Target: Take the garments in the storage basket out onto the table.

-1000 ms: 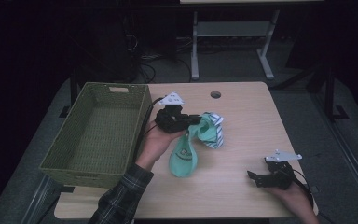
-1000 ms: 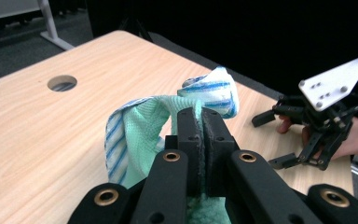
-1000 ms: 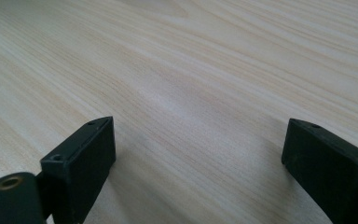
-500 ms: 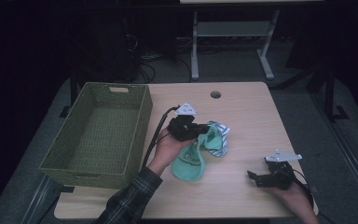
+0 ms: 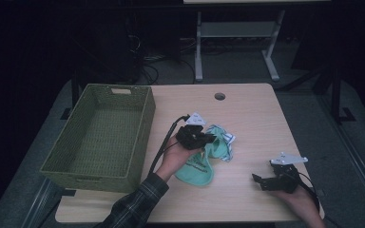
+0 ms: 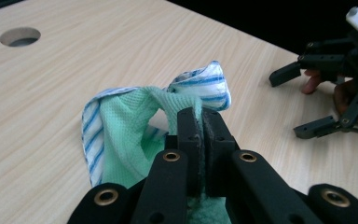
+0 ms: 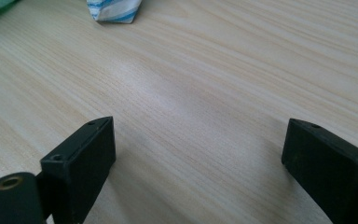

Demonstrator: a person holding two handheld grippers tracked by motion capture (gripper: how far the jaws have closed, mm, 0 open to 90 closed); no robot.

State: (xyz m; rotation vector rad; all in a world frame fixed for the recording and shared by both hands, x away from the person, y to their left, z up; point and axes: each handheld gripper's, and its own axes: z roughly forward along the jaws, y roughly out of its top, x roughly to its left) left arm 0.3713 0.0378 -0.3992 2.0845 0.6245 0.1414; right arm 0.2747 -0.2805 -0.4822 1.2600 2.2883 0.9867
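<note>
A mint-green cloth with a blue-and-white striped edge lies crumpled at the middle of the wooden table. My left gripper is shut on a fold of the green cloth, whose striped edge curls up just past the jaws. Both jaws meet on the fabric in the left gripper view. My right gripper rests low at the table's front right, open, with bare wood between its jaws. A corner of the striped cloth lies far ahead of it.
A green woven basket stands on the left side of the table with nothing visible inside. A round cable hole sits near the far edge. Beyond the table, the dark floor holds a white stand and cables.
My left gripper has sunk toward the table and shifted right with the cloth, which now bunches lower on the wood. The right gripper has stayed put.
</note>
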